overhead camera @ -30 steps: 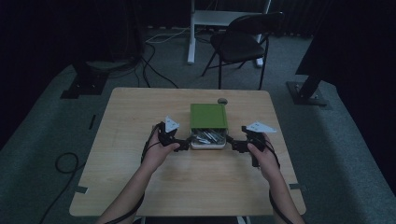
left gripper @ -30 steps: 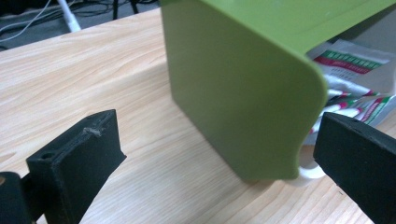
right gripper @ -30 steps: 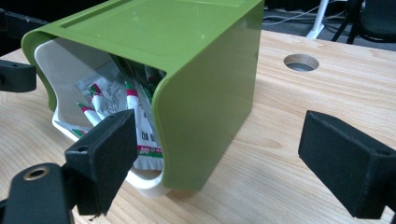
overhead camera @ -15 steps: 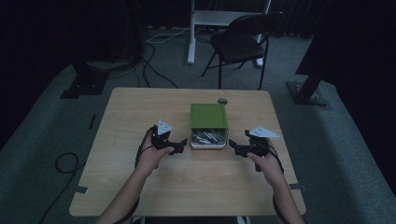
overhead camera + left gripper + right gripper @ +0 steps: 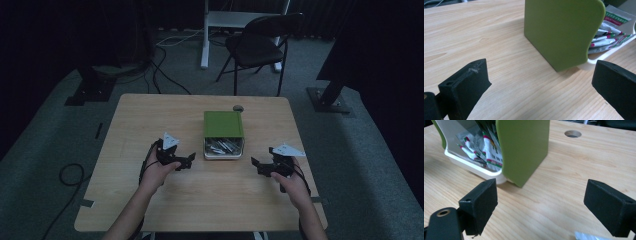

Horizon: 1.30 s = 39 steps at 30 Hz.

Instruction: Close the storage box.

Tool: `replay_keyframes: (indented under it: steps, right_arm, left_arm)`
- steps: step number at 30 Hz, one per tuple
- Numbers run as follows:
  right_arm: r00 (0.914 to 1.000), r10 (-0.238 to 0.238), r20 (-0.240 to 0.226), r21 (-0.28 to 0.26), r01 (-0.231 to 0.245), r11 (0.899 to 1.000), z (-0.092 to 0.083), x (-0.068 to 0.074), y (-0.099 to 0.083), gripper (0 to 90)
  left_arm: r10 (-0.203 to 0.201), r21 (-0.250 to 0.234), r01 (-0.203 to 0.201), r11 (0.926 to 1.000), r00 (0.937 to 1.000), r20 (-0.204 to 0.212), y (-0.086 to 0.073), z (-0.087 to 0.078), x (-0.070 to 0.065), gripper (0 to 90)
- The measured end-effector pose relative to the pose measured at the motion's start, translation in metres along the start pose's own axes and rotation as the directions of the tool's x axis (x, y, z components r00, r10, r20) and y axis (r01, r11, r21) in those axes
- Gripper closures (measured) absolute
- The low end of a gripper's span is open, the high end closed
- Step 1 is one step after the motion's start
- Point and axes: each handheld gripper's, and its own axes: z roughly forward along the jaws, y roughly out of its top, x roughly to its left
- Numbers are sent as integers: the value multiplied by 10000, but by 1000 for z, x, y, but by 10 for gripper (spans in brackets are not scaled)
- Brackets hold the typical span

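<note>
On the wooden surface (image 5: 150, 125) sits the green box (image 5: 223, 124), its white tray (image 5: 223, 156) of sachets (image 5: 223, 146) facing the person — left gripper (image 5: 186, 161) and right gripper (image 5: 256, 165) flank it, apart from it, jaws spread wide, holding nothing.

Black claws (image 5: 189, 161), grey triangular plates, bare forearms

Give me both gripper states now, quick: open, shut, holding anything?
Left gripper: open, holding nothing, beside the green box.
Right gripper: open, holding nothing.
</note>
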Motion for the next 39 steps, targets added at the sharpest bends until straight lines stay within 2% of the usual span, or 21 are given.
replay_keyframes:
  steps: [6, 14, 19, 21, 24, 31, 36, 38, 39]
  right_arm:
    - [9999, -73, 105, 111, 72, 9999, -6, -2, -9, 116]
    - [9979, 261, 586, 216, -274, 9994, -25, -9, -25, 115]
    - [9963, 273, 819, 372, -305, 9988, -34, -13, -36, 116]
    - [9949, 261, 972, 453, -307, 9985, -38, -15, -41, 116]
    - [9933, 345, 1107, 555, -409, 9976, -42, -17, -47, 116]
    - [9895, 567, 1327, 715, -666, 9952, -51, -23, -59, 115]
    - [9836, 689, 1664, 1028, -868, 9909, -58, -28, -70, 115]
    - [9801, 896, 1773, 1020, -1089, 9888, -60, -29, -73, 115]
    - [9782, 974, 1834, 1034, -1177, 9876, -61, -30, -74, 116]
  left_arm:
    - [-99, 13, 99, 10000, 9997, -205, -7, -8, 7, 16]
    - [-403, 55, 406, 9992, 9979, -512, -20, -18, 21, 15]
    - [-583, 141, 594, 9981, 9957, -714, -28, -24, 30, 16]
    - [-776, 99, 787, 9969, 9938, -801, -31, -27, 33, 16]
    - [-804, 75, 817, 9966, 9912, -1052, -35, -31, 38, 16]
    - [-1097, 28, 1110, 9938, 9852, -1320, -45, -41, 49, 16]
    - [-1249, 187, 1295, 9914, 9793, -1591, -56, -51, 60, 16]
    - [-1278, 230, 1334, 9908, 9776, -1674, -60, -55, 64, 16]
    - [-1368, 166, 1420, 9897, 9745, -1776, -62, -57, 65, 16]
